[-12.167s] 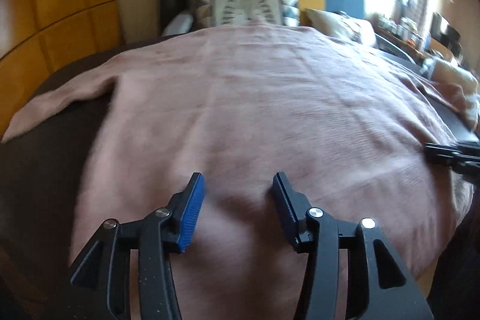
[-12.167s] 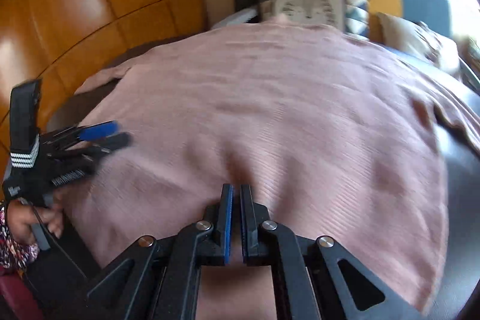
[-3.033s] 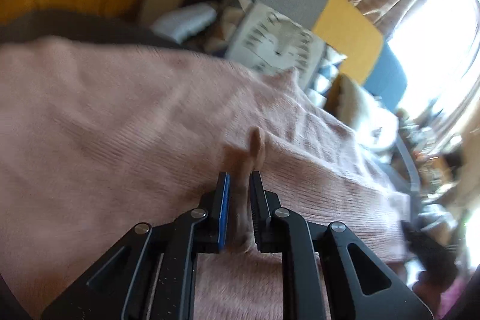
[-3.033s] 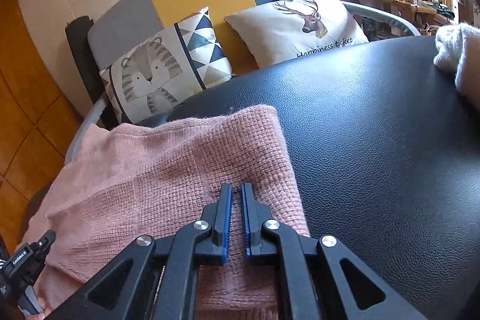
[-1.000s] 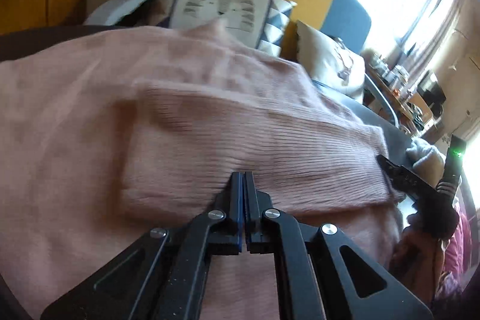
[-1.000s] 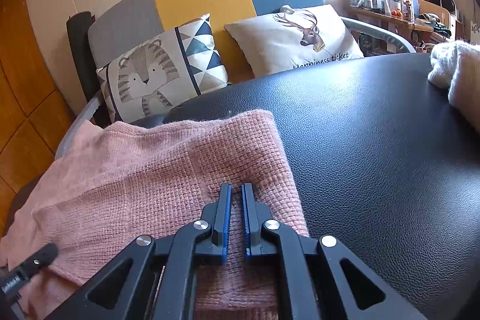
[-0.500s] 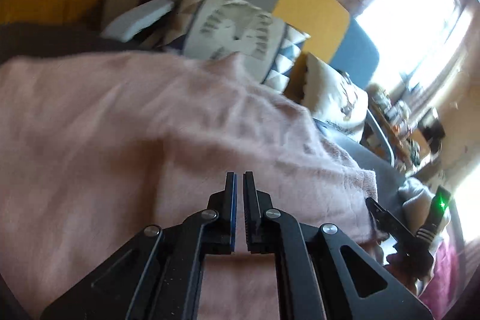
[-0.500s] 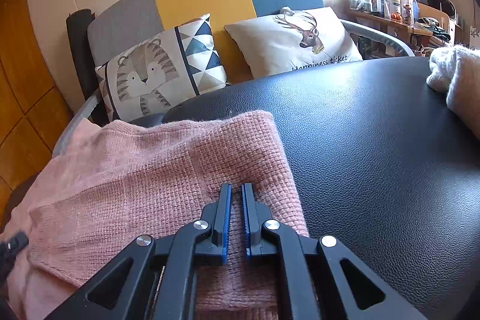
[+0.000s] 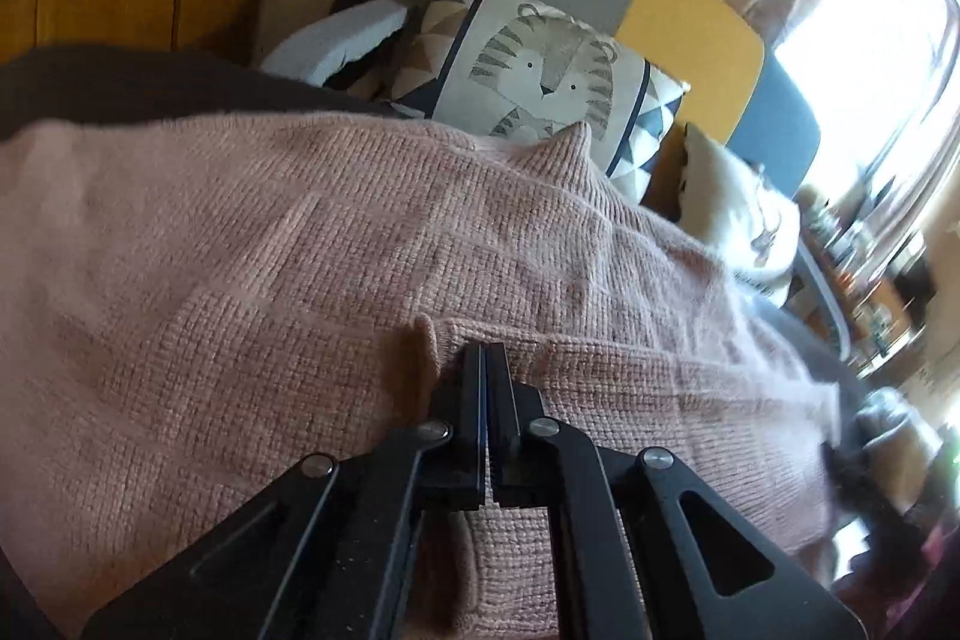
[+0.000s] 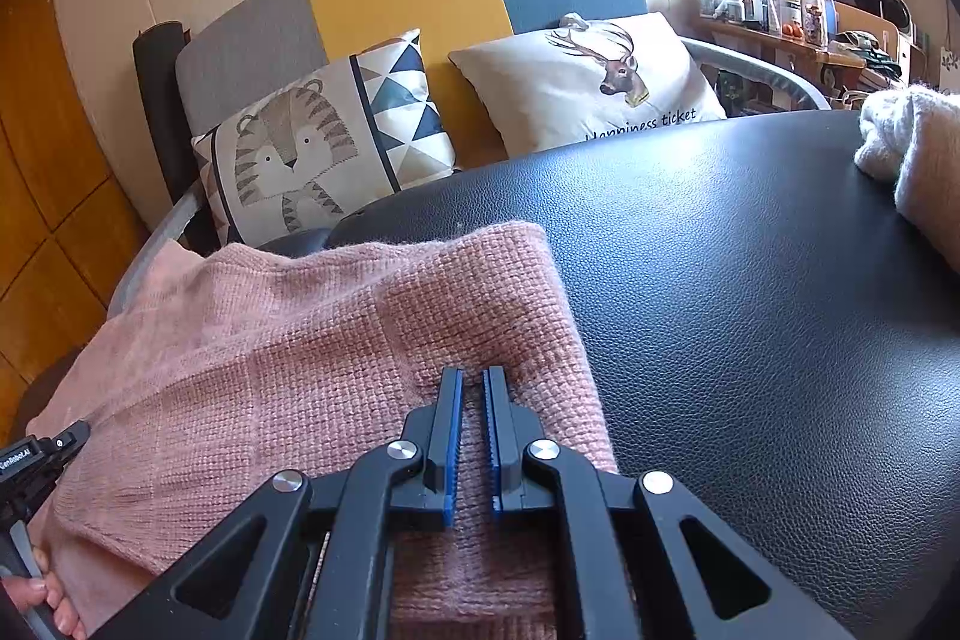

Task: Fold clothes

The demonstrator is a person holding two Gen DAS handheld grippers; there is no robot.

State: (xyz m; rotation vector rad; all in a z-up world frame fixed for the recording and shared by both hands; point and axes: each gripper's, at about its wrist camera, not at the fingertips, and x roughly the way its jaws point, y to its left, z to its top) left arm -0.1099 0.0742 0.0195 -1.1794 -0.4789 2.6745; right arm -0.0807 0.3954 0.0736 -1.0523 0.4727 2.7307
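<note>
A pink knit sweater [image 9: 336,244] lies partly folded on the black table [image 10: 750,316]. My left gripper [image 9: 485,353] is shut, with its tips against the edge of a folded-over layer beside a small raised fabric corner. No fabric shows between its jaws. My right gripper [image 10: 472,377] is shut to a narrow slit. Its tips press into the sweater [image 10: 288,358] near its right edge. I cannot tell whether cloth is pinched there. The left gripper [image 10: 36,454] also shows at the lower left of the right wrist view, held by a hand.
A white knit garment [image 10: 906,142] lies at the table's far right. Behind the table stands a grey, yellow and blue sofa with a tiger cushion [image 10: 300,148] and a deer cushion [image 10: 600,82]. A cluttered shelf [image 10: 780,16] runs under the window.
My left gripper has slid leftward across the sweater and rolled a little, ending at the folded layer's edge. The right gripper has stayed put.
</note>
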